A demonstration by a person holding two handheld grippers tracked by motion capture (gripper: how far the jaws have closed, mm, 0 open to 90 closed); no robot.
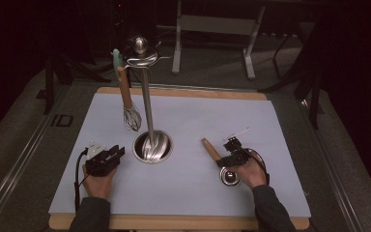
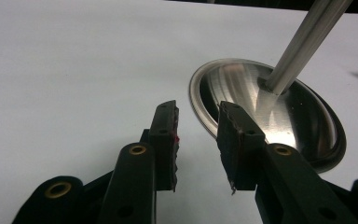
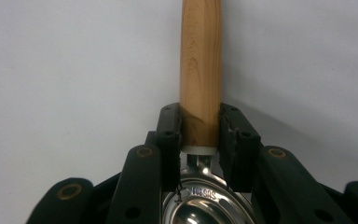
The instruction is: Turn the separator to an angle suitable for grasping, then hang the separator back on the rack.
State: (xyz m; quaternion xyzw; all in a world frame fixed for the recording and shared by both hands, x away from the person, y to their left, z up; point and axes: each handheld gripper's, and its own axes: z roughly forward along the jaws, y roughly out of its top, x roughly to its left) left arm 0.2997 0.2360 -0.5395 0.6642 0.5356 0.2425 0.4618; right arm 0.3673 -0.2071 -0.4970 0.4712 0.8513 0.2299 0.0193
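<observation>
Right now the right gripper (image 3: 200, 135) is clamped on one wooden-handled steel ladle (image 3: 200, 60), whose bowl carries stamped lettering too small to read, near the tabletop's (image 1: 270, 125) front right corner. The left gripper (image 2: 198, 140) gapes, holding nothing. One whisk (image 1: 127, 96) hangs on one steel stand (image 1: 147, 106). Pale blue tabletop, dark room.
</observation>
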